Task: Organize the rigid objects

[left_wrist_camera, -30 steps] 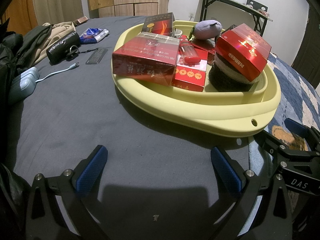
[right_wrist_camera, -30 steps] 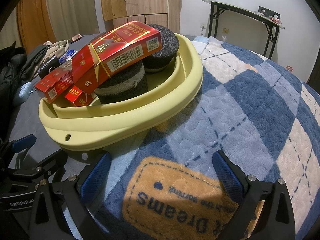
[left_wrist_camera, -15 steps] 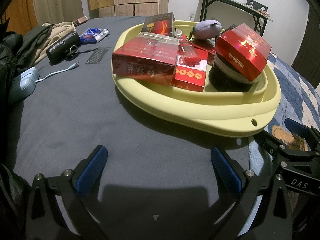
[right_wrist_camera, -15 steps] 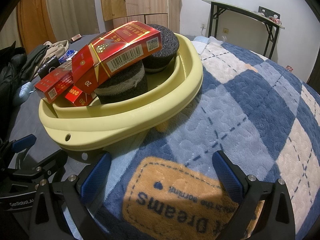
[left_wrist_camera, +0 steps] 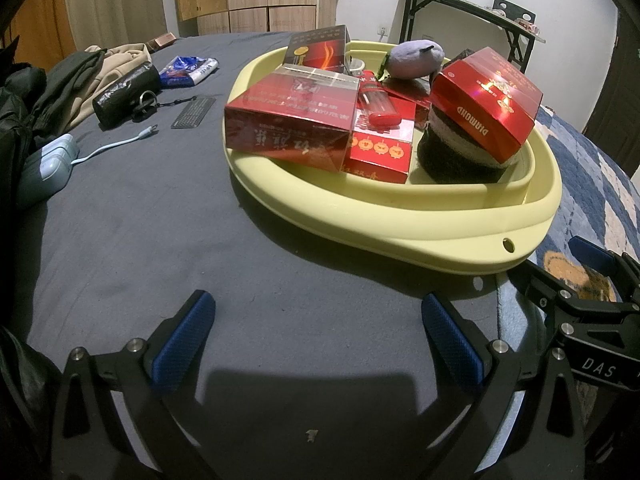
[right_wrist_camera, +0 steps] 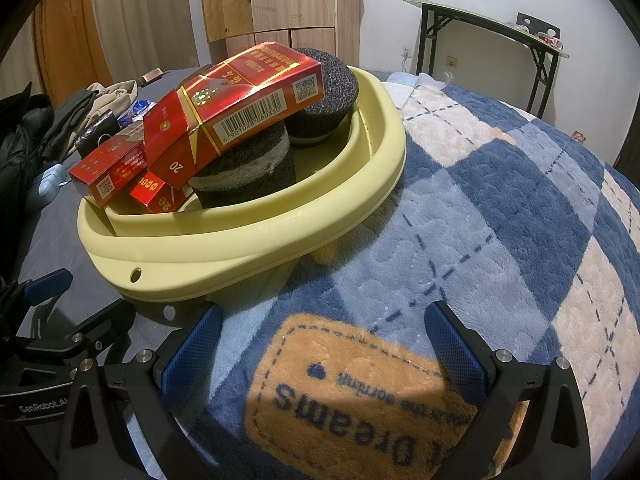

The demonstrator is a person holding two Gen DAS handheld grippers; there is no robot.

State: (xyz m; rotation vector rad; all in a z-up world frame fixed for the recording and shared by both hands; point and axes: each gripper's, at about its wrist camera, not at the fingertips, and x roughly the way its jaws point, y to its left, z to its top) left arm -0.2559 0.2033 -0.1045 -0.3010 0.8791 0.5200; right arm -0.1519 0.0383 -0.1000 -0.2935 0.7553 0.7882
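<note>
A pale yellow basin (left_wrist_camera: 400,220) (right_wrist_camera: 248,240) sits on the bed and holds several red cartons. One big red carton (left_wrist_camera: 292,124) lies at its left, a small red box (left_wrist_camera: 380,148) beside it, and a red lighter (left_wrist_camera: 378,100) on top. A shiny red "Diamond" carton (left_wrist_camera: 488,100) (right_wrist_camera: 236,108) rests on a dark round sponge (left_wrist_camera: 456,156) (right_wrist_camera: 244,168); a second dark sponge (right_wrist_camera: 324,92) sits behind. A purple plush (left_wrist_camera: 416,58) lies at the back. My left gripper (left_wrist_camera: 316,336) is open over grey sheet, short of the basin. My right gripper (right_wrist_camera: 324,344) is open over the blanket patch.
A blue and cream checked blanket (right_wrist_camera: 500,200) covers the right side, grey sheet (left_wrist_camera: 140,220) the left. On the sheet lie a black pouch (left_wrist_camera: 124,94), a blue wrapper (left_wrist_camera: 188,70), a small keyboard-like strip (left_wrist_camera: 194,112), a pale charger with cable (left_wrist_camera: 48,168) and clothes (left_wrist_camera: 80,76). A black-legged table (right_wrist_camera: 484,36) stands behind.
</note>
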